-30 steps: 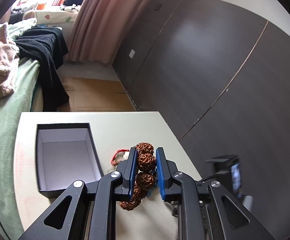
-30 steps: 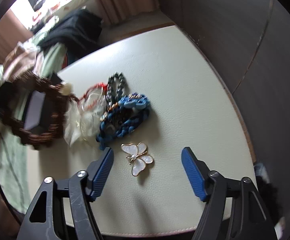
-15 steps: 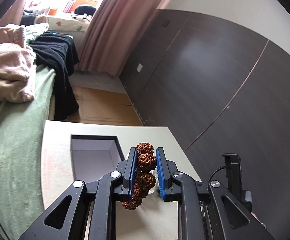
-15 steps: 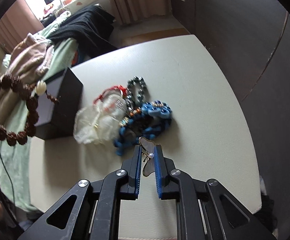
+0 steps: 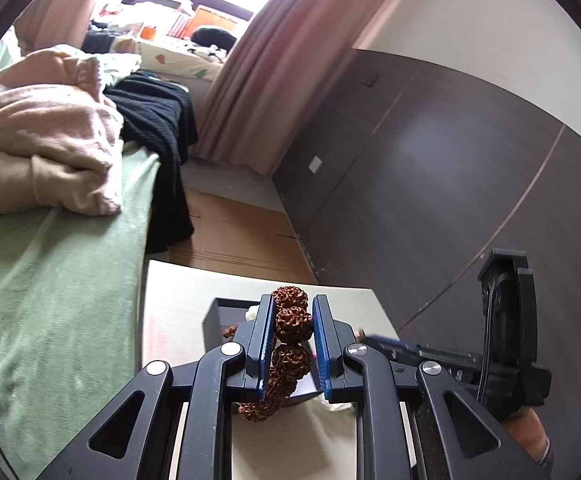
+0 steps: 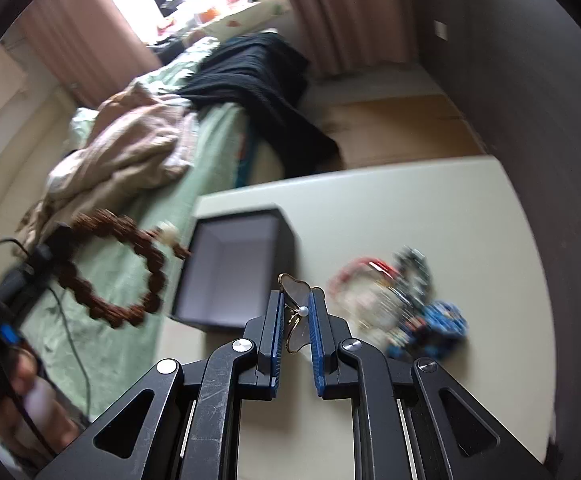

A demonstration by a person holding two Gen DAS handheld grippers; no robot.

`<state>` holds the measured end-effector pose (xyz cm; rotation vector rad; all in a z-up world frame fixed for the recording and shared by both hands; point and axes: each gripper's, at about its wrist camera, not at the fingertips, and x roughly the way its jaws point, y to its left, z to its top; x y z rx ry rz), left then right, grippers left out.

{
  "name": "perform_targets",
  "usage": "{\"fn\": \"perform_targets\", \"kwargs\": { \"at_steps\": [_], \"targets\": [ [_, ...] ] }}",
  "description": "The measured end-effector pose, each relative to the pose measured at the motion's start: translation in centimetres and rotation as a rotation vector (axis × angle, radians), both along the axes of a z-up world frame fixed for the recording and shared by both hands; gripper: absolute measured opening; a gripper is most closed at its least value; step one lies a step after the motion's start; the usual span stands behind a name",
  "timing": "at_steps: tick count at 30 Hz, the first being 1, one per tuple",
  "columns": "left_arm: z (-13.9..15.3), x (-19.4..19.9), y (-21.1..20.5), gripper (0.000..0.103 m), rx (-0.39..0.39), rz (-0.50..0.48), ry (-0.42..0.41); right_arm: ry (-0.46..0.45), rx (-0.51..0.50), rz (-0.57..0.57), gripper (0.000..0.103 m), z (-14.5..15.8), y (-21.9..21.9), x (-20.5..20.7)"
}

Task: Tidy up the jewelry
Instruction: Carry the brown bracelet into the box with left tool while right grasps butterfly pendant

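Right wrist: box [image 6: 232,264] empty; right tongs [image 6: 295,312] clamp brooch [image 6: 296,310], left tongs [image 5: 292,322] clamp bracelet [image 5: 290,320].

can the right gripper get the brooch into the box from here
Probably yes. The right gripper, shut on the brooch, hangs beside the open box, with nothing between; the bracelet stays left of it.

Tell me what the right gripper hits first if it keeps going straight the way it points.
Probably the open box: the right gripper, shut on the butterfly brooch, points at its near right corner. Depth is unclear.
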<state>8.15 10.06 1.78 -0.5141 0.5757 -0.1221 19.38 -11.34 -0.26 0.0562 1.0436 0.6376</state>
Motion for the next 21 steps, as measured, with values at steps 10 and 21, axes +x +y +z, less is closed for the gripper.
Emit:
{"fn": "perform_targets", "kwargs": {
  "at_steps": [10,21],
  "targets": [
    [-1.0,1.7,-0.9,0.019,0.003,-0.005,0.024,0.068,0.164,0.014,0.054,-2.4,1.3,2.0],
    [-3.0,5.0,-4.2,0.020,0.009,-0.010,0.097,0.110,0.188,-0.102,0.056,-3.2,-3.5,3.0]
  ]
}}
